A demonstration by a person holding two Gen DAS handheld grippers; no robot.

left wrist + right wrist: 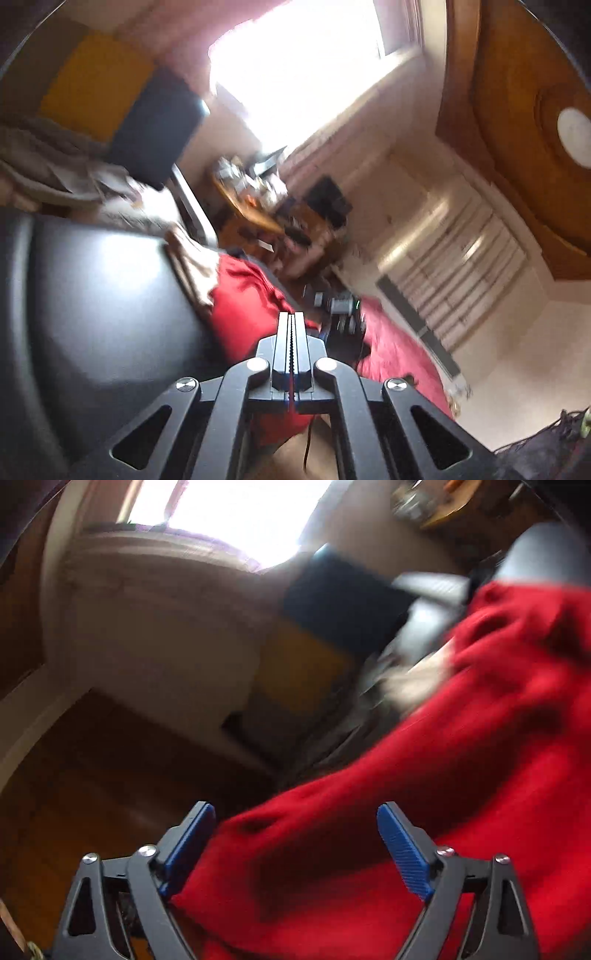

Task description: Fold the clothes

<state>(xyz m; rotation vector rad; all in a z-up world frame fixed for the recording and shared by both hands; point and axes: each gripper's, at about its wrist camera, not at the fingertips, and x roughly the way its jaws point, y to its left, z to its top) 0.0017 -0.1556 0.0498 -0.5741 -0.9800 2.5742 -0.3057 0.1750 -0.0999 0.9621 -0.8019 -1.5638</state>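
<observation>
The left gripper (291, 314) has its jaws pressed together on a thin red edge of the red garment (240, 306), which spreads toward 10 and 3 o'clock. The right gripper (295, 812) has its jaws spread wide, the garment (461, 757) lying between them, unpinched.

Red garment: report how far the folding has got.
Done: nothing looks folded; the red garment hangs rumpled. In hand: the left gripper is shut, a sliver of red showing between its closed fingers, so it seems to pinch the cloth. The right gripper is open, cloth between its fingers but not pressed. Left: regrip, spread it, make every fold.
</observation>
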